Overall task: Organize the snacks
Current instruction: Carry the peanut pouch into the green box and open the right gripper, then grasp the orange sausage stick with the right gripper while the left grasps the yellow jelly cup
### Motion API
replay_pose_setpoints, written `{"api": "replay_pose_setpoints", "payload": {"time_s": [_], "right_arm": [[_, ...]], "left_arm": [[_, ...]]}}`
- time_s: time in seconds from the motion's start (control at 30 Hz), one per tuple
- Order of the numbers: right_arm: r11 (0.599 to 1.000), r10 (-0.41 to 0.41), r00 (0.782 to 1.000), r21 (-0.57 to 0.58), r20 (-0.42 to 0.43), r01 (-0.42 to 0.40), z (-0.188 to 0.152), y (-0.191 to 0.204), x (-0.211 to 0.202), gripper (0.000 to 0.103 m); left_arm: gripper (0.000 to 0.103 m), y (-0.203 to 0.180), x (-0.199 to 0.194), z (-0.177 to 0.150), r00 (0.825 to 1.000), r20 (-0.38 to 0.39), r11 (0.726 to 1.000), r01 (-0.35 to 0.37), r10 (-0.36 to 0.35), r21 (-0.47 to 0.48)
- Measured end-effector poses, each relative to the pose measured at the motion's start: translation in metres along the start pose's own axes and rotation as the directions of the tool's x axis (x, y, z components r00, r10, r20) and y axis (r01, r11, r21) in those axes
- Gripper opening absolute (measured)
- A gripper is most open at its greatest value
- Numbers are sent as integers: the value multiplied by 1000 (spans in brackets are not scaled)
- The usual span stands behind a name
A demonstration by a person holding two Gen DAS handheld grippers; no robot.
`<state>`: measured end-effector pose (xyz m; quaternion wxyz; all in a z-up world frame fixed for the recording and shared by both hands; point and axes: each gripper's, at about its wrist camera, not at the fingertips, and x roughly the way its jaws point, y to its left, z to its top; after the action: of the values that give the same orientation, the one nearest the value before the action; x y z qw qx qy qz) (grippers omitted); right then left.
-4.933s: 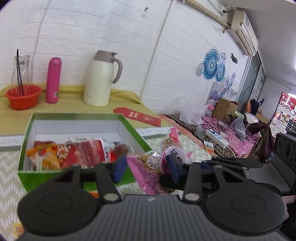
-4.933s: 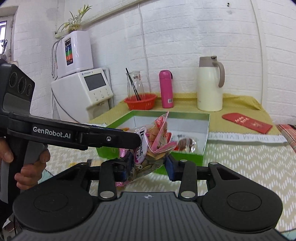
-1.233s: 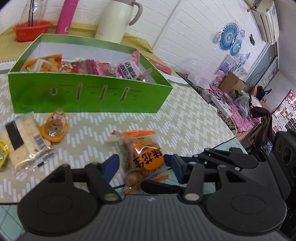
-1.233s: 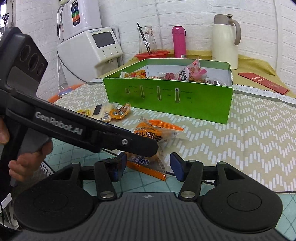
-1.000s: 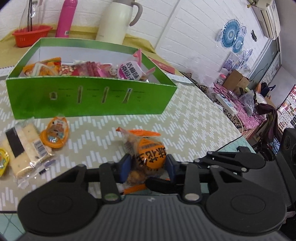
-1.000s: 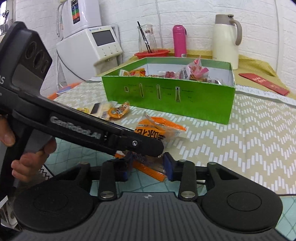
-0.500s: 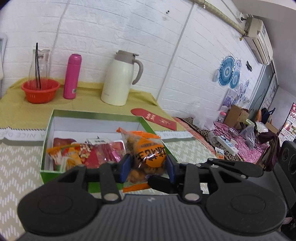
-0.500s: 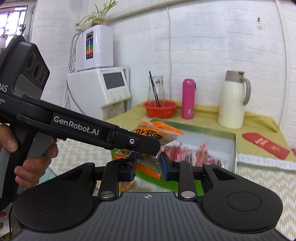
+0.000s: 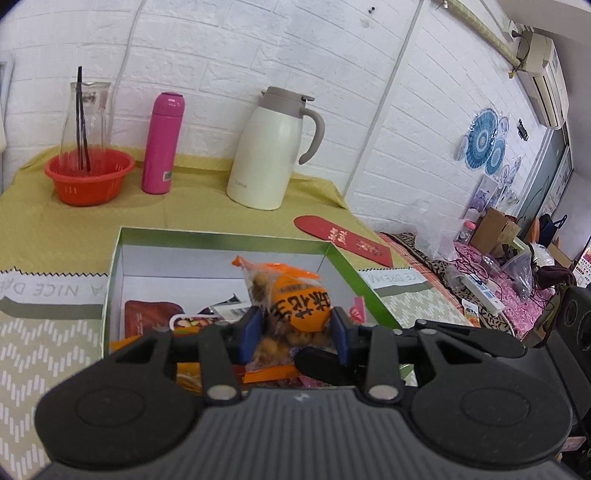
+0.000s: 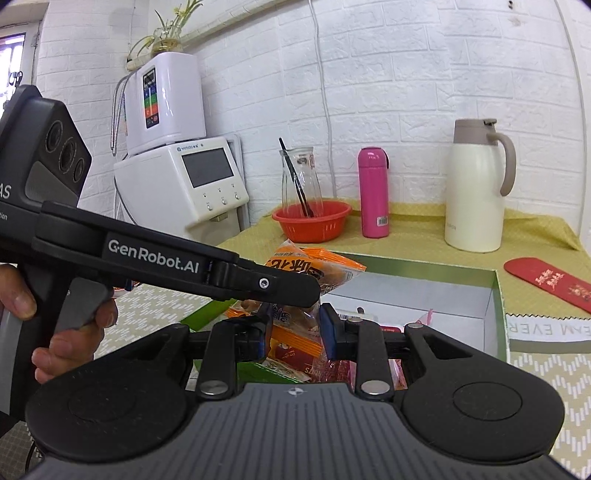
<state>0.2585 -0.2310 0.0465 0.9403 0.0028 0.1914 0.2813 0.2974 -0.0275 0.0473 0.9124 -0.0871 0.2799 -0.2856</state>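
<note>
Above the green box, the orange snack packet hangs pinched from both sides: left gripper and right gripper both clamp it. A second ago it lay on the tabletop; now lifted over the packed snacks, it likely awaits release.

place: home room | cues: thermos jug, water dispenser, air conditioner

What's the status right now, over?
Both tools, left and right, shut on orange snack bag. Bag held above green box. Nothing in the way.
</note>
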Motion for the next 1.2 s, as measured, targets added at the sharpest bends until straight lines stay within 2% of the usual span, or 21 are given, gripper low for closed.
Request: {"api": "replay_pose_setpoints", "payload": {"time_s": [0.17,0.2,0.23,0.27,0.3,0.33,0.47,0.63,1.0,1.2], "right_arm": [[1000,0,1000,0,-21,0,-6,-6,18,53],[1000,-10,1000,-8,-17,10,-7,-5,19,54],[999,-30,999,-19,-17,30,-8,-4,20,69],[998,-55,998,-39,-23,54,-8,-3,21,80],[996,-67,998,-59,-22,66,-9,-1,20,101],[994,-76,997,-79,-9,75,-12,0,19,103],[990,-89,996,-114,-1,88,-16,2,15,103],[991,-92,996,-94,1,92,-17,1,11,103],[991,-89,995,-92,51,93,-4,15,-19,103],[990,-65,996,-120,65,72,-1,28,-43,103]], "left_arm": [[39,11,18,-2,999,-33,1000,-12,12,-1],[63,12,19,-3,999,-32,1000,-24,24,-8],[75,13,17,-5,999,-22,999,-36,35,-20],[93,14,12,-8,999,14,998,-50,50,-39],[95,13,7,-10,996,52,997,-69,72,-46],[95,10,3,-11,992,86,995,-89,92,-32],[95,2,-4,-10,978,111,984,-178,175,23],[95,0,-13,-12,971,112,977,-214,210,24],[95,-13,-45,-19,970,133,978,-206,203,12],[95,-22,-79,-33,965,175,980,-199,197,-11]]}}
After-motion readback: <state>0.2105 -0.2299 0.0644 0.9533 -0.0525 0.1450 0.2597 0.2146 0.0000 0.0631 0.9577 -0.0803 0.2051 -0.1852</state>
